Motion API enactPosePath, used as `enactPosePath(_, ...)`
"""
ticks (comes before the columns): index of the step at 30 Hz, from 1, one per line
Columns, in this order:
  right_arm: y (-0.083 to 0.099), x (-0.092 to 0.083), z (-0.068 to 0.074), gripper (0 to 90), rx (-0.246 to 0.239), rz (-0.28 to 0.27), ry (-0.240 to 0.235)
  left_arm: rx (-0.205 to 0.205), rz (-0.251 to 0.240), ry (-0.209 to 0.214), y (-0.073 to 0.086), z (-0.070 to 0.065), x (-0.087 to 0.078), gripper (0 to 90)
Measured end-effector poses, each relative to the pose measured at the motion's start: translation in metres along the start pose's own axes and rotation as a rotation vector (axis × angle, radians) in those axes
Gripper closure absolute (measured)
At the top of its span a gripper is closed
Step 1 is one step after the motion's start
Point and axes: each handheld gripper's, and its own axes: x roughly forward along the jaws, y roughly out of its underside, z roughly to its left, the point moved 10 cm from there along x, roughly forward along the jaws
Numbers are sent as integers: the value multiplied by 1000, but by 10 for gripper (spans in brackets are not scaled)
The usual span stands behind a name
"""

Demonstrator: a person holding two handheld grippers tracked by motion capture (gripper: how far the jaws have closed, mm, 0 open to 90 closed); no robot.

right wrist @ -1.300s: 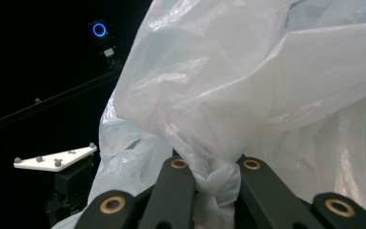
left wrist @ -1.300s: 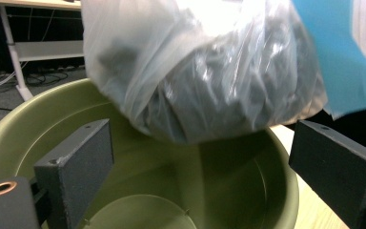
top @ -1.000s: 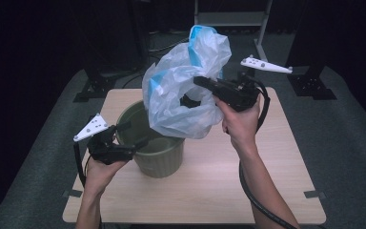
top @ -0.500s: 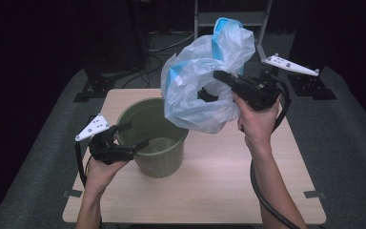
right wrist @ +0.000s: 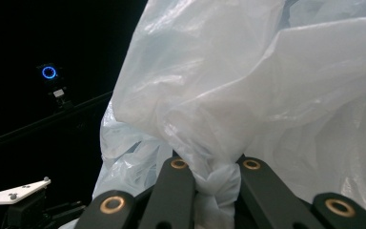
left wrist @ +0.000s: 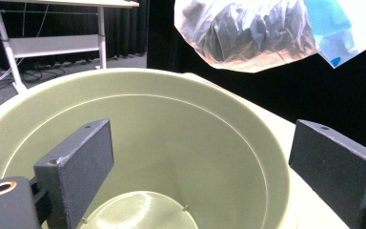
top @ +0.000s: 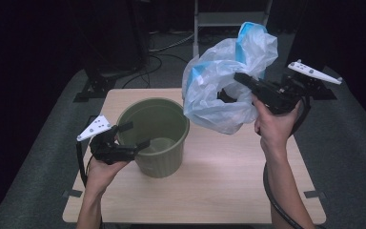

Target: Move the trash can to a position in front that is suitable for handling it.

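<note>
An olive-green plastic bin (top: 162, 162) stands upright on the wooden table (top: 219, 186), left of its middle. My left gripper (top: 136, 135) sits at the bin's left rim with its jaws wide apart, open. In the left gripper view, my left gripper (left wrist: 209, 167) looks down into the bare bin (left wrist: 181, 124). A translucent white plastic bag with a blue band (top: 219, 90) hangs in the air to the right of the bin. My right gripper (top: 233, 86) is shut on a bunched fold of the bag (right wrist: 248, 86), pinched between the jaws of the right gripper (right wrist: 214, 174). The bag (left wrist: 248, 33) also hangs above the bin's far rim.
A white-framed stand (top: 228, 19) is behind the table, with cables on the grey floor. Black stand feet (top: 95, 88) lie at the table's back left corner. A blue ring light (right wrist: 49, 72) glows in the dark background. The room around the table is dark.
My right hand has carried the bag to the right, from over the bin's right edge to beside it. The left gripper and the bin have stayed put.
</note>
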Motion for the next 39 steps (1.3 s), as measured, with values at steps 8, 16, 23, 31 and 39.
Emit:
enactPosePath(8, 7, -7, -13, 893, 12, 5, 28, 6, 5, 1, 0, -1, 0, 65)
enactPosePath(16, 19, -8, -28, 893, 27, 23, 62, 7, 2, 3, 0, -2, 1, 65)
enactPosePath(23, 32, -7, -39, 893, 42, 46, 84, 12, 8, 6, 0, -2, 1, 65)
enactPosePath(31, 50, -5, -53, 893, 59, 78, 107, 12, 6, 7, 0, -3, 1, 65)
enactPosePath(39, 70, 0, -67, 893, 81, 114, 135, 14, 8, 7, 0, -2, 1, 65)
